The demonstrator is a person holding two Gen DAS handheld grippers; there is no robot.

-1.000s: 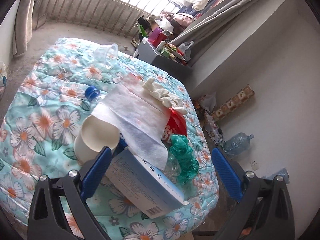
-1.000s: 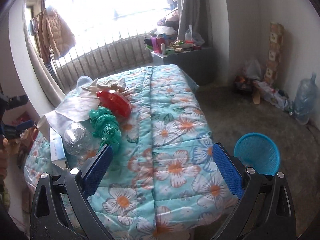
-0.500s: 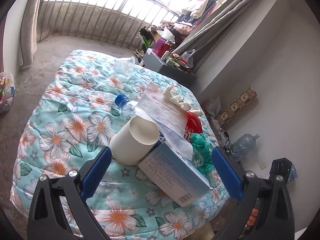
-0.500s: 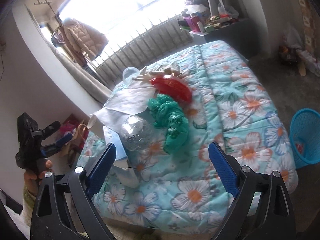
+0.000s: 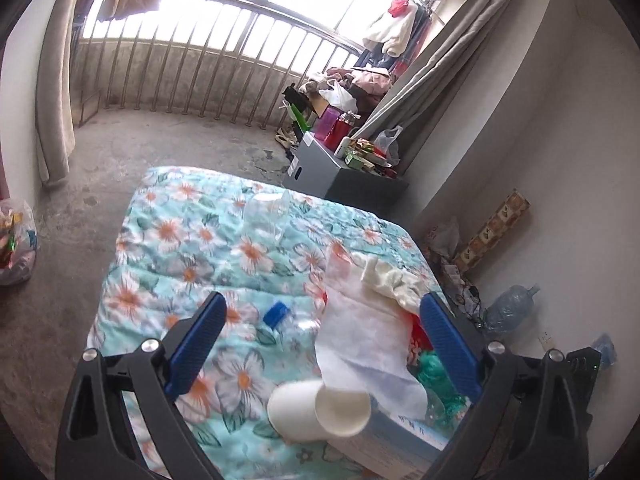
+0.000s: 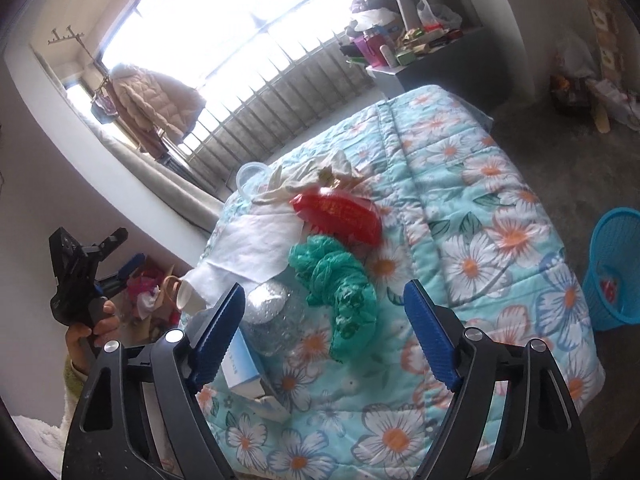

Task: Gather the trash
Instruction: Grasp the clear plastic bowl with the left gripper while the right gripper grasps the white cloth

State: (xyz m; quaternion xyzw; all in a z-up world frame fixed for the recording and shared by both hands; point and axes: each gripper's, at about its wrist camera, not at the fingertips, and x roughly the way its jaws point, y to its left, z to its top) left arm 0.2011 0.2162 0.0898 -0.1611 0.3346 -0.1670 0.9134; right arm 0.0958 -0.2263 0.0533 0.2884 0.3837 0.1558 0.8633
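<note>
A heap of trash lay on the flowered quilt (image 6: 472, 208) that covered the tabletop. In the right wrist view the right gripper (image 6: 324, 328) hovered above the near end of the heap with its jaws spread and nothing pressed between the blue pads (image 6: 218, 336); they had just been closing a little, and the crumpled green plastic bag (image 6: 340, 284) and the clear plastic bottle (image 6: 272, 316) showed in the gap below them, apart from the pads. Above the green bag in that frame lay a red packet (image 6: 340, 214), and above that some pale gloves (image 6: 308, 178) and a clear plastic cup (image 6: 250, 174). A white sheet of tissue (image 6: 256, 244) spread left of the red packet, with a white paper cup (image 6: 188, 298) at its lower left and a light blue box (image 6: 240, 368) beside the left pad. At the right edge of the frame a blue basket (image 6: 612, 272) stood on the floor, well apart from the heap. At the left edge a hand (image 6: 94, 328) held the left gripper (image 6: 120, 254) up beside the tabletop.

In the left wrist view the left gripper (image 5: 324, 344) also stood released, its jaws wide and lately narrowed slightly, holding nothing. Between them in the frame lay the bottle's blue cap (image 5: 276, 314) and the tissue (image 5: 360, 336); the paper cup (image 5: 320, 410) lay on its side at lower centre, against the box (image 5: 392, 436).
</note>
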